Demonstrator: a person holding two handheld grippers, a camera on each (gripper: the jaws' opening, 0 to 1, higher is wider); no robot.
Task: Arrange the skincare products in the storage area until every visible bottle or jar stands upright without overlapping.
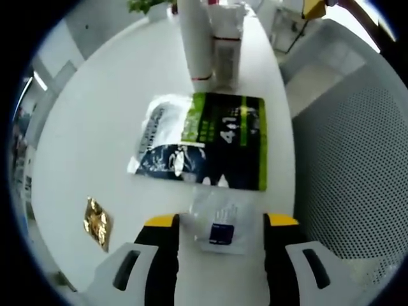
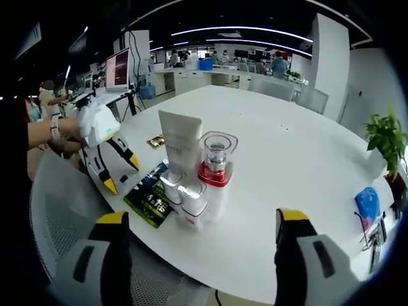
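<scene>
The left gripper [image 1: 220,223] hovers, fingers spread, over a small sachet [image 1: 218,227] just beside the green packet [image 1: 223,141], seemingly to grasp it; the right gripper [image 2: 201,223], fingers spread, waits near the upright tube [image 2: 180,145].

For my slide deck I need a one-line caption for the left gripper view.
Open left gripper hovers over a small clear sachet beside a green-and-black packet on the white table.
</scene>
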